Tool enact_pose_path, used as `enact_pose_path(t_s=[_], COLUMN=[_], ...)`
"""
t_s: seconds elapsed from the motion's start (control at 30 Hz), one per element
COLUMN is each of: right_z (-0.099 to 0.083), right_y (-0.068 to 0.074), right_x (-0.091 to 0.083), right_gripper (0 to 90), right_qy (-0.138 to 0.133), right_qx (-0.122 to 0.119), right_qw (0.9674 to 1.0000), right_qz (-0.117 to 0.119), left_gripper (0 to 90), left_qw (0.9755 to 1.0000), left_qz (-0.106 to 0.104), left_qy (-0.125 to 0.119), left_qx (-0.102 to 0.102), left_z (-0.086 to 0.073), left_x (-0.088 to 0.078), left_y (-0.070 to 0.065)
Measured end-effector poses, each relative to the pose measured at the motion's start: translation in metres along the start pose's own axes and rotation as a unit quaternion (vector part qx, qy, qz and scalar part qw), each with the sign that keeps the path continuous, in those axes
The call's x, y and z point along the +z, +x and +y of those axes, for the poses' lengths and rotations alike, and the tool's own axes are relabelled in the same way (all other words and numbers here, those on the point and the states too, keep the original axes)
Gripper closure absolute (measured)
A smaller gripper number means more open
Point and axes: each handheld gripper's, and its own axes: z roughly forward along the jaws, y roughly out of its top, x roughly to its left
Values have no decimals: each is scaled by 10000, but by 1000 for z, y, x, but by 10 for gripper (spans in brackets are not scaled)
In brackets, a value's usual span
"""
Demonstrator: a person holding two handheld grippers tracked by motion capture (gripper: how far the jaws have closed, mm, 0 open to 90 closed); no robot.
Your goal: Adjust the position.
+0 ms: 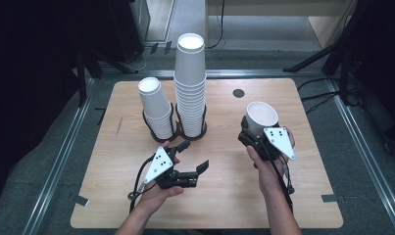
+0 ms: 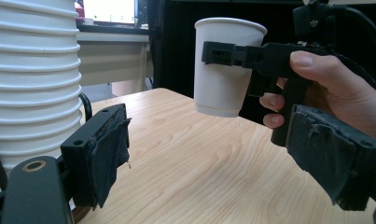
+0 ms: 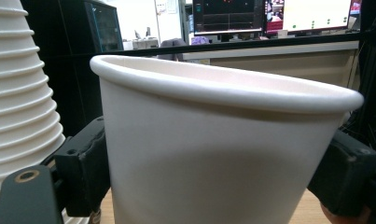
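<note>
Over the right side of the surface (image 1: 303, 205), the right claw (image 1: 256, 128) is clamped on a single cup (image 1: 261, 116), held upright and clear of the wood. Both stacks stand well off to its left: the short stack (image 1: 156, 110) and, just beside it, the tall stack (image 1: 190, 83), whose long axes run straight up. The left claw (image 1: 195, 156) lies nearer them, jaws apart and empty. Cups and stacks are plain white, with no writing I can read.
</note>
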Motion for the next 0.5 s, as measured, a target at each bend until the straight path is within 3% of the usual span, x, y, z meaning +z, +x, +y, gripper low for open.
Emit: enact_pose_path(t_s=[0.33, 0.5], right_z=[-4, -6], right_y=[-6, -11], right_x=[10, 21], right_gripper=[132, 130], right_qy=[-115, -130], right_qx=[-210, -331], right_qw=[9996, 9994], right_qz=[132, -44], left_gripper=[132, 132], left_qw=[10000, 10000], left_qz=[-4, 8], left_qy=[38, 22], left_qx=[-20, -22], left_z=[-1, 0], left_x=[0, 0], left_y=[1, 2])
